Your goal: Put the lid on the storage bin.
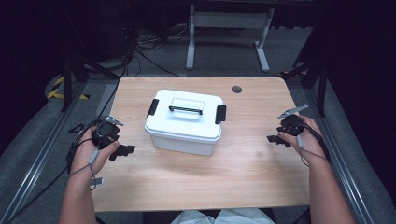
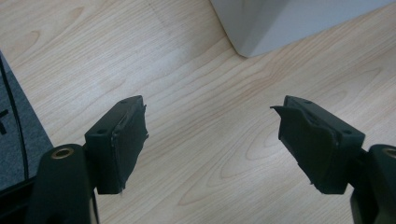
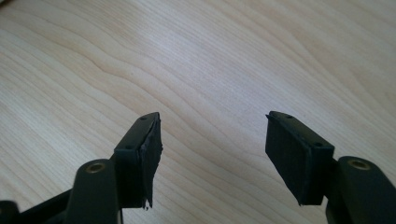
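High view: a light wooden table (image 1: 243, 172) stands on grey carpet, with a dark cable port (image 1: 236, 89) near its far edge, the white frame of a second table (image 1: 228, 21) beyond it, and loose cables on the floor at far left. A white lidded storage box (image 1: 184, 121) sits near the table's middle, its black carry handle (image 1: 185, 110) lying flat on the lid and a black latch (image 1: 152, 107) at each end. The left gripper (image 1: 122, 150) rests to the left of the box, the right gripper (image 1: 273, 139) well apart to its right; each is held in a hand. The left gripper view adds one rounded lower corner of the box (image 2: 289, 23), beyond and slightly right of its spread, empty jaws. The right gripper view shows bare wood grain between jaws likewise spread wide, holding nothing.
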Motion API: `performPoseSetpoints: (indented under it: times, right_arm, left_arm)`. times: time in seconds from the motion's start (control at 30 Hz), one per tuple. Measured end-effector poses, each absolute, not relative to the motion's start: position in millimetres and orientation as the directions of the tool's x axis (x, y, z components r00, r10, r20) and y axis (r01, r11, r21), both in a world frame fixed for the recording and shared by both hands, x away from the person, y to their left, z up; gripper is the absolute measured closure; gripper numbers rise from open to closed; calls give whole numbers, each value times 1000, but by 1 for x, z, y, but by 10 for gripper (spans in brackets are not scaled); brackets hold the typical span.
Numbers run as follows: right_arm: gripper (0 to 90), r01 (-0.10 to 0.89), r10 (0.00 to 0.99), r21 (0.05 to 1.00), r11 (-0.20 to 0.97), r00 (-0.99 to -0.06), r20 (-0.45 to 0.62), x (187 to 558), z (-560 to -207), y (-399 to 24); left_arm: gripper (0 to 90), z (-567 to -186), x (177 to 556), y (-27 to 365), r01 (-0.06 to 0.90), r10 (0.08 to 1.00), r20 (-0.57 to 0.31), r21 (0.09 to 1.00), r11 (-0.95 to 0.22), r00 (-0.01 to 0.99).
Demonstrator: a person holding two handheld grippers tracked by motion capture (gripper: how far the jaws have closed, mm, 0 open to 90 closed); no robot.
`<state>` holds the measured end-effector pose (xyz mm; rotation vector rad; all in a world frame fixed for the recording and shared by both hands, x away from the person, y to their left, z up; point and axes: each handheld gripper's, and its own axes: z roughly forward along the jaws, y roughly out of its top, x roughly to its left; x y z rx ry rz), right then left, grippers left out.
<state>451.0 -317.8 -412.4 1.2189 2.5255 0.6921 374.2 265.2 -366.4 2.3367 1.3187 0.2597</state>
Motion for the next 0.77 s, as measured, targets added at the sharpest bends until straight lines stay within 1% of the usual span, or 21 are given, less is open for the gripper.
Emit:
performPoseSetpoints:
  times: [0.17, 0.27, 0.53, 0.77]
  right_arm:
    - [368, 685, 787, 488, 542, -617, -9, 453, -422, -318]
    - [365, 694, 789, 461, 553, -614, -21, 454, -426, -318]
    - [356, 727, 797, 414, 548, -604, 6, 454, -435, -321]
    - [356, 730, 798, 416, 542, -602, 18, 453, -435, -320]
  left_arm:
    - [240, -369, 375, 267, 769, 850, -55, 458, -446, 525]
    - [238, -370, 376, 267, 770, 846, -58, 451, -452, 530]
    - [237, -371, 376, 266, 770, 843, -63, 445, -456, 535]
    - [240, -368, 375, 266, 779, 842, -77, 433, -454, 533]
